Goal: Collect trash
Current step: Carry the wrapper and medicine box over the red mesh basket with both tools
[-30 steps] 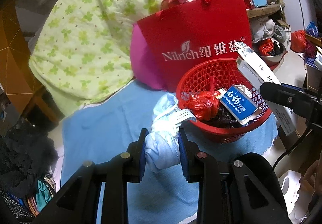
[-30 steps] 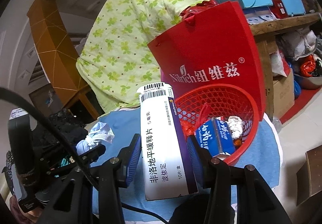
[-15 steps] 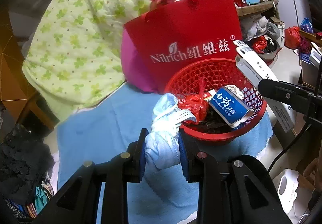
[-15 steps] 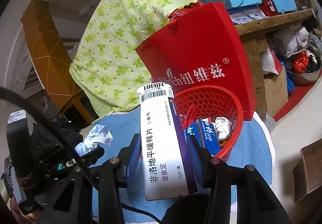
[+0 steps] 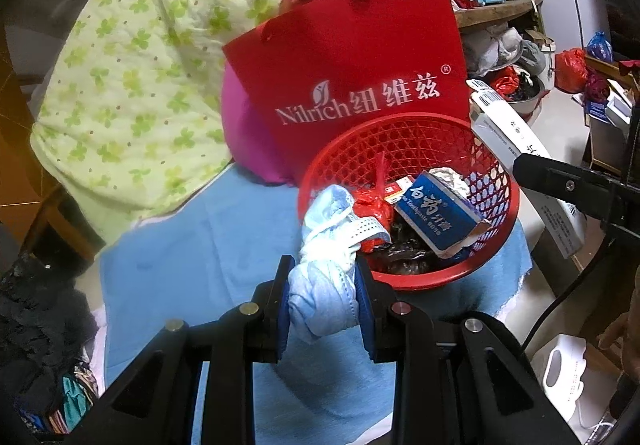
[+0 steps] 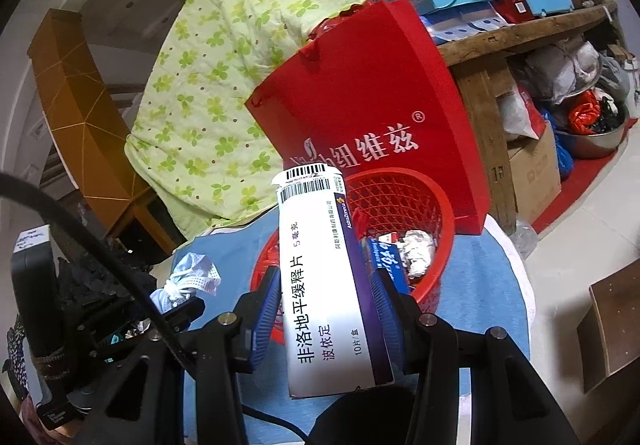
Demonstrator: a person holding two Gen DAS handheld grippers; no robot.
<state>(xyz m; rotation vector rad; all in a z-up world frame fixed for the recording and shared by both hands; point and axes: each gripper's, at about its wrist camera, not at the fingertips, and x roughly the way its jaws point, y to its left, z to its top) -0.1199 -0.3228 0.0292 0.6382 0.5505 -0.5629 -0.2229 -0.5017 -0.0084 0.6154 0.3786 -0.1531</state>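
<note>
My left gripper [image 5: 323, 277] is shut on a crumpled light-blue face mask [image 5: 328, 269] and holds it at the near-left rim of the red mesh basket [image 5: 404, 137]. The basket holds a blue toothpaste box [image 5: 438, 215], a red plastic wad [image 5: 372, 205] and crumpled foil [image 5: 450, 177]. My right gripper [image 6: 326, 285] is shut on a white and purple medicine box [image 6: 324, 285], held upright in front of the basket [image 6: 400, 201]. That box also shows at the basket's right rim in the left wrist view [image 5: 516, 149]. The mask shows at the left in the right wrist view [image 6: 192, 277].
A red paper bag [image 5: 352, 85] stands behind the basket, with a magenta cushion [image 5: 244, 141] and a green-patterned quilt [image 5: 132, 85] to its left. The basket rests on a blue cloth [image 5: 188, 245]. Dark clothes [image 5: 36, 325] lie at the left. Shelves and boxes [image 6: 520, 57] stand at the right.
Both grippers have moved closer to the basket with their items still held. The mask now overlaps the basket's near-left rim.
</note>
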